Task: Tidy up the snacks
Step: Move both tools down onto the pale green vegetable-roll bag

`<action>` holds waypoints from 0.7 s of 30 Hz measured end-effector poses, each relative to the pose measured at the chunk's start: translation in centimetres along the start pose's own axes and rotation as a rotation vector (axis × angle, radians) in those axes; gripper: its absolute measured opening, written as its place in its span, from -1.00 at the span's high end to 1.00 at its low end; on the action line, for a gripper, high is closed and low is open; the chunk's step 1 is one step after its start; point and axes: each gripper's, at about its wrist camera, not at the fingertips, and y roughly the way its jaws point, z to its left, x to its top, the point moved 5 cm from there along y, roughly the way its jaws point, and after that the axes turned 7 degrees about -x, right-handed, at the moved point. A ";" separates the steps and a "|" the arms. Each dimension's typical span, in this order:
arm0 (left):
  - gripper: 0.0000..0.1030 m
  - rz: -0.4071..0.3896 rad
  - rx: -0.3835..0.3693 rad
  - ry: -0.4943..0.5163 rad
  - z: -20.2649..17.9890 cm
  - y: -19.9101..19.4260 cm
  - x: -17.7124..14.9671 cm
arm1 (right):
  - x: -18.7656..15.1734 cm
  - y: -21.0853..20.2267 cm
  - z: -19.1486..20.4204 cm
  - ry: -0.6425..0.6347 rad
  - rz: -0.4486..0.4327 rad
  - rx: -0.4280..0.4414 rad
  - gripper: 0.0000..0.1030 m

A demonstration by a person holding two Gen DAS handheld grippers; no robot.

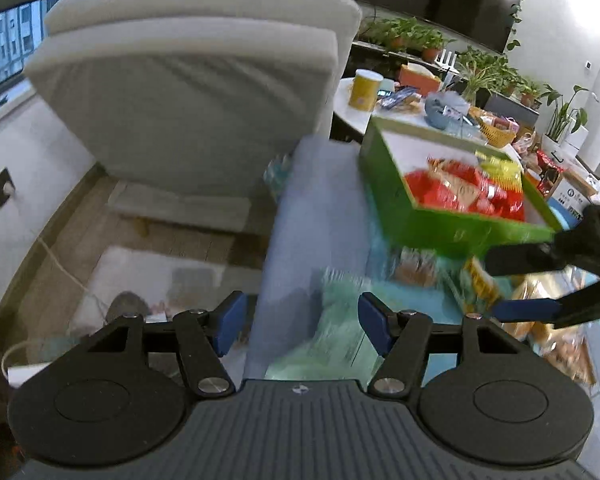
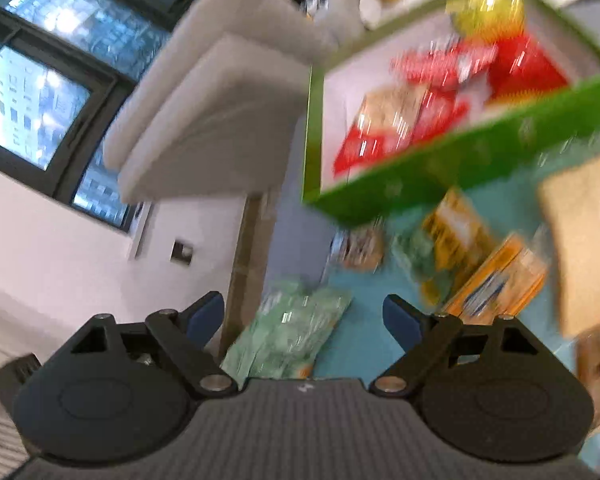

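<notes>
a: two sets of tongs, both spread and holding nothing. my left gripper [image 1: 302, 322] has its pads apart with only air between them; a pale green packet [image 1: 336, 320] lies right under its far pad, untouched as far as i can tell.

b: and the right gripper [image 2: 303, 316]?

a: jaws wide, empty, with that same green packet [image 2: 288, 336] just past them at twelve o'clock. in the left view it comes in from three o'clock [image 1: 516, 288].

b: what could go wrong?

a: both views are smeared, so i judge the hands are travelling fast. both tongs are aimed at about the same patch of the teal cloth [image 2: 364, 344], so they may knock fingers. a hasty close could also crush the soft packet or shove it off the near edge, which it already sits close to.

b: where are the snacks?

a: loose ones lie on the cloth: an orange packet [image 2: 496, 284] at two o'clock, and a bread slice [image 2: 580, 240] at three. further out at one o'clock stands the green box [image 1: 440, 224], already holding red packets [image 1: 460, 192] and a yellow one [image 1: 500, 170].

b: anything in the way?

a: the box wall stands between the loose snacks and the inside, so anything carried must clear it. beyond, at eleven, a grey cushioned chair [image 1: 204, 92]; far back, a round table [image 1: 348, 108] with a yellow cup [image 1: 364, 90].
</notes>
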 end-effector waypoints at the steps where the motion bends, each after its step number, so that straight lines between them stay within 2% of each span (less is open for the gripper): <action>1: -0.15 0.003 -0.006 -0.005 0.0 0.0 -0.5 | -0.3 0.8 0.2 0.008 0.034 0.011 -0.73; 4: -0.15 0.007 -0.051 -0.011 -0.4 0.1 -1.7 | -1.0 3.0 0.3 0.056 0.124 0.034 -0.73; 6: -0.15 0.010 -0.066 0.002 -0.7 0.5 -2.2 | -0.9 3.6 0.8 0.043 0.115 0.006 -0.73; 9: -0.15 0.005 -0.046 0.044 -1.3 1.1 -2.2 | -0.7 3.9 1.7 0.041 0.115 -0.013 -0.73; 12: -0.15 -0.011 -0.072 0.071 -1.8 1.2 -2.4 | -0.5 4.4 2.9 0.028 0.123 -0.055 -0.73; 17: -0.23 0.016 -0.108 0.137 -3.2 2.8 -3.1 | -1.0 7.4 3.8 0.039 0.202 -0.134 -0.72; 21: -0.26 0.043 -0.162 0.104 -3.3 4.1 -3.5 | -1.4 10.3 4.3 0.047 0.254 -0.141 -0.78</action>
